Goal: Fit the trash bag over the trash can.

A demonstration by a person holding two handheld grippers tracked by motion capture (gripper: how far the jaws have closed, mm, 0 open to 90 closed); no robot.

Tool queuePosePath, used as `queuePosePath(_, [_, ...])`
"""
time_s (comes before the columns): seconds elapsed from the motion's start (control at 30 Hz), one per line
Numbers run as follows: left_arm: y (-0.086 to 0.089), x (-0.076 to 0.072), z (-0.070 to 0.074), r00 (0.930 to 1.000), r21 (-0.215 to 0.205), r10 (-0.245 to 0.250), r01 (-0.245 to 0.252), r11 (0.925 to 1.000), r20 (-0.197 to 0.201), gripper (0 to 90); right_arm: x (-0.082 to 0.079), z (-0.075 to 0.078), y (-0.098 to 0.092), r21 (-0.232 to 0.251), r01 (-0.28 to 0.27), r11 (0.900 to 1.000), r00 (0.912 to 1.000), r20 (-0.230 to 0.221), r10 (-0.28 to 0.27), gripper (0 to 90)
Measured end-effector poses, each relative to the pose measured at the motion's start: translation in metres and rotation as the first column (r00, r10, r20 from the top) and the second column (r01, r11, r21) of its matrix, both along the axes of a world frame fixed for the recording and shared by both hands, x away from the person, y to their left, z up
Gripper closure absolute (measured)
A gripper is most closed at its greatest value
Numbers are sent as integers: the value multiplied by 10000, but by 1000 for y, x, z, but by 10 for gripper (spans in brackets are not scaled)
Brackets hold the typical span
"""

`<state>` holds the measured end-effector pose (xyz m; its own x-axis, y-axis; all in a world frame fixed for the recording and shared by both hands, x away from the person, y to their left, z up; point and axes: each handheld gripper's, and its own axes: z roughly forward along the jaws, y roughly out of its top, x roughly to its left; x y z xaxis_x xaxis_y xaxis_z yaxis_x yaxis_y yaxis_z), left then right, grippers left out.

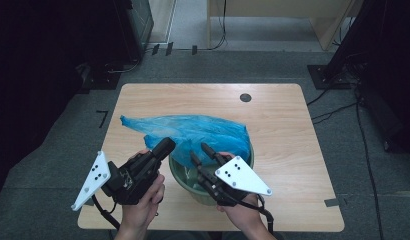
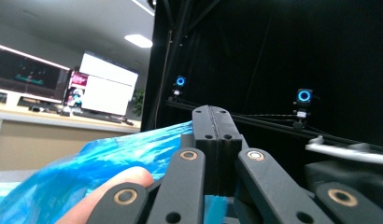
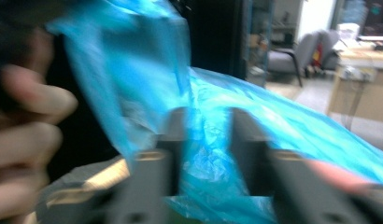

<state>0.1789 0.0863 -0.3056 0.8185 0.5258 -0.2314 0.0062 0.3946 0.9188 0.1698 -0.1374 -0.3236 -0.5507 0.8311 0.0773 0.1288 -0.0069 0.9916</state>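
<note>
Presently, one work scene, listed large to small.

Table [image 1: 288, 130]: light wood, bare across its far and right parts; the near edge runs just below both hands, so room for moving lies ahead and to the right, little toward the person.

Blue plastic bag [image 1: 193, 131]: thin film, spread from left of centre to the bin's far rim, one end hanging into the bin mouth. Judged step: lining the bin, the bag mouth not yet drawn over the rim.

Green bin [image 1: 250, 159]: round, near the front edge, between the two grippers, its mouth partly covered by film.

Left gripper [image 1: 164, 146]: jaws pressed together, film pinched at their tips in the left gripper view, raised above the bin's left rim.

Right gripper [image 1: 202, 151]: jaws apart, bag film lying between them but not visibly pressed; the right gripper view is blurred.

Next move, as judged: the right jaws must close on an edge, then both pull apart over the rim.
</note>
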Motion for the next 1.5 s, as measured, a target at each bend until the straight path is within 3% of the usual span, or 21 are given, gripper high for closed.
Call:
queuePosePath(0.07, [3, -3, 1, 9998, 150, 143, -145, 9998, 148, 900, 4, 0, -8, 168, 457, 9988, 9989, -121, -455, 900])
queuePosePath(0.27, [13, -3, -11, 9994, 327, 318, -315, 9990, -102, 900, 1, 7, -30, 907, 969, 9912, 9946, 273, -998, 900])
queuePosePath(0.3, [14, -4, -15, 9993, 384, 315, -307, 9988, -204, 900, -2, 11, -41, 1224, 1173, 9855, 9901, 625, -1256, 900])
queuePosePath(0.33, [14, -4, -18, 9993, 414, 276, -265, 9988, -261, 900, -2, 11, -41, 1224, 1173, 9855, 9901, 625, -1256, 900])
queuePosePath(0.37, [13, -6, -24, 9993, 615, 162, -141, 9980, -332, 900, -5, 15, -50, 1495, 1462, 9779, 9831, 879, -1604, 900])
queuePosePath(0.4, [13, -6, -24, 9993, 615, 162, -141, 9980, -332, 900, -5, 15, -50, 1495, 1462, 9779, 9831, 879, -1604, 900])
queuePosePath(0.43, [12, -7, -28, 9993, 768, 120, -93, 9970, -354, 900, -6, 18, -59, 1792, 1790, 9674, 9744, 1040, -1995, 900])
queuePosePath(0.53, [8, -10, -35, 9993, 1091, -47, 86, 9940, -363, 900, -9, 21, -71, 2188, 2034, 9543, 9639, 1262, -2344, 900])
queuePosePath(0.73, [2, -15, -36, 10000, 1584, -48, 54, 9874, -43, 900, -18, 21, -81, 2385, 2130, 9475, 9552, 1530, -2533, 900])
queuePosePath(0.83, [2, -18, -35, 9999, 1551, -91, 83, 9879, 43, 900, -22, 19, -84, 2401, 2098, 9478, 9557, 1545, -2507, 900])
queuePosePath(0.9, [3, -19, -34, 9989, 1458, -455, 429, 9884, 149, 898, -27, 16, -86, 2324, 2065, 9505, 9534, 1705, -2488, 900])
queuePosePath(0.93, [3, -19, -34, 9988, 1398, -469, 446, 9892, 127, 863, -28, 16, -87, 2334, 2051, 9505, 9532, 1729, -2481, 900])
queuePosePath(1.0, [4, -19, -35, 9994, 1251, -342, 329, 9916, 78, 709, -29, 15, -88, 2336, 2093, 9495, 9513, 1763, -2531, 900])
queuePosePath(1.03, [5, -17, -37, 9999, 1036, -163, 160, 9945, 20, 709, -30, 15, -90, 2382, 2119, 9478, 9497, 1788, -2573, 900])
queuePosePath(1.07, [7, -15, -39, 9999, 863, -29, 40, 9963, -130, 566, -32, 16, -96, 2515, 2181, 9430, 9458, 1838, -2677, 900])
queuePosePath(1.1, [7, -15, -39, 9999, 863, -29, 40, 9963, -130, 543, -32, 16, -96, 2515, 2181, 9430, 9458, 1838, -2677, 900])
queuePosePath(1.2, [9, -10, -41, 9975, 969, 582, -540, 9938, -404, 468, -34, 16, -104, 2682, 2258, 9365, 9424, 1833, -2797, 900])
queuePosePath(1.27, [10, -1, -44, 9888, 1146, 1118, -1002, 9883, -993, 353, -35, 16, -110, 2758, 2224, 9351, 9407, 1914, -2801, 900])
queuePosePath(1.3, [10, -1, -44, 9888, 1146, 1118, -1002, 9883, -993, 319, -35, 16, -110, 2758, 2224, 9351, 9407, 1914, -2801, 900])
queuePosePath(1.4, [8, 9, -47, 9771, 1243, 1360, -1163, 9854, -1636, 262, -37, 16, -116, 2784, 2071, 9379, 9442, 1940, -2660, 900])
queuePosePath(1.5, [6, 15, -46, 9757, 1386, 1341, -1106, 9842, -1735, 239, -38, 16, -123, 2841, 1830, 9412, 9489, 1995, -2447, 900])
